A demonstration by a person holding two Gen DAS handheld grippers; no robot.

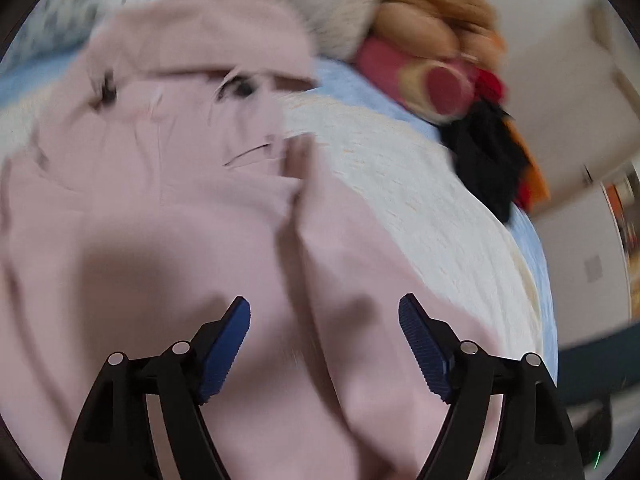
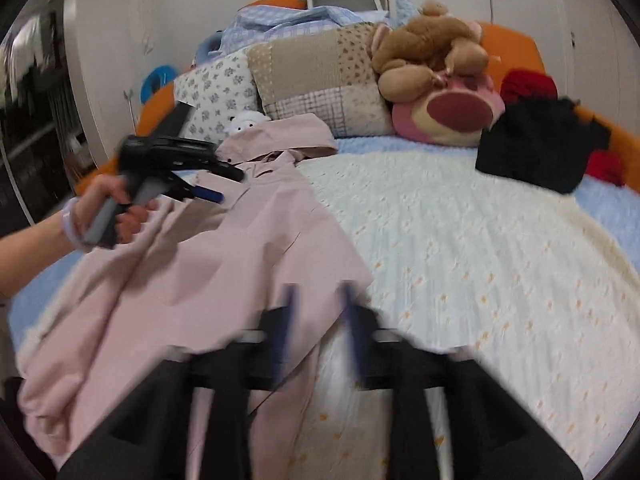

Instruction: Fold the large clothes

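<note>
While the pink jacket (image 2: 224, 264) is lying on the bed (image 2: 460, 248), left tool (image 1: 324, 344) and right tool (image 2: 318, 320) are hovering with jaws apart, gripping nothing.

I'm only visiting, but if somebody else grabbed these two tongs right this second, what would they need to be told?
Left tongs: open, empty, above the pink jacket.
Right tongs: open, blurred, at the jacket's near edge, gripping nothing.
The jacket lies spread on the white bedspread, hood towards the pillows, still rumpled.
Done: laid out, sides partly turned in.
Left: smooth it and finish folding. A black garment waits by the headboard.
</note>
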